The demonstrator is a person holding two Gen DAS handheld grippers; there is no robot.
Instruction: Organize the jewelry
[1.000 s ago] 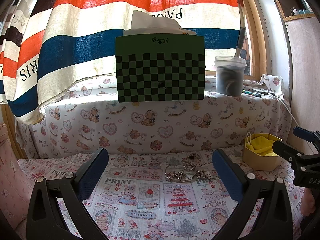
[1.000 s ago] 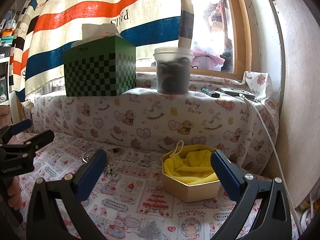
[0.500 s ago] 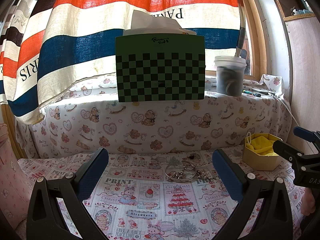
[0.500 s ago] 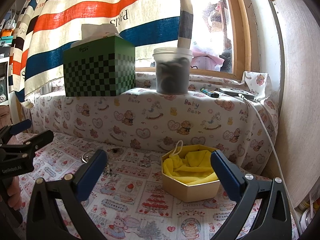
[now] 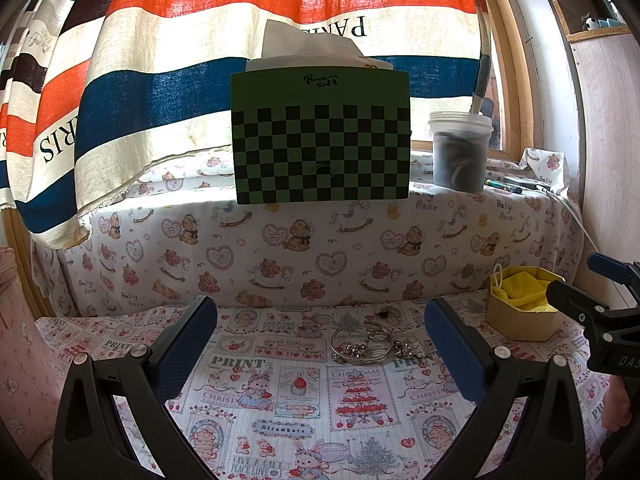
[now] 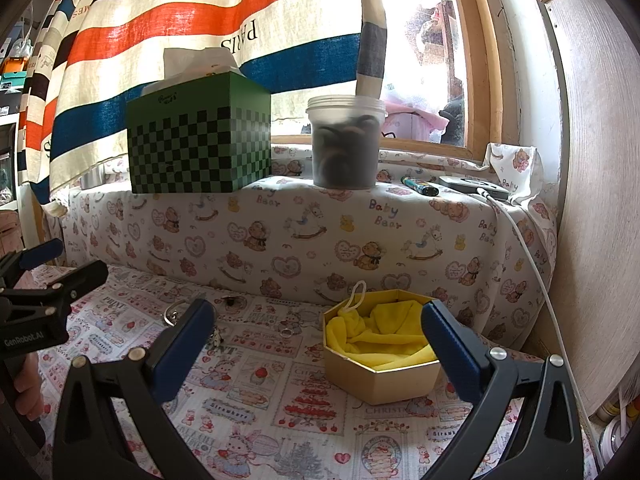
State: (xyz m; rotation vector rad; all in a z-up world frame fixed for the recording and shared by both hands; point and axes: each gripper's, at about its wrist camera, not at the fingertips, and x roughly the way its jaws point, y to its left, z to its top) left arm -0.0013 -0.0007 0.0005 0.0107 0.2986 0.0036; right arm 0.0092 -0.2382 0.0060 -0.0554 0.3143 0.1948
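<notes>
Hovering over a print-covered tabletop by a sunlit window, both grippers gape wide and hold nothing.

On the patchwork tablecloth [image 5: 304, 396], the jewelry pile [image 5: 368, 344] of bangle, rings and charms lies ahead of the left gripper [image 5: 320, 340], between its fingers in view, untouched; the right gripper [image 6: 316, 344] faces the hexagonal box [image 6: 380, 376] lined with yellow cloth [image 6: 380, 332]. Behind, a bear-print ledge [image 5: 320, 240] carries a green checkered tissue box [image 5: 322, 140] and a plastic tub [image 6: 345, 144] before a striped curtain [image 5: 160, 60].

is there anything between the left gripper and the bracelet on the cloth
Nothing visible. The left gripper is open, and only bare printed cloth lies between it and the bracelet. Small rings and charms lie right beside the bracelet.
</notes>
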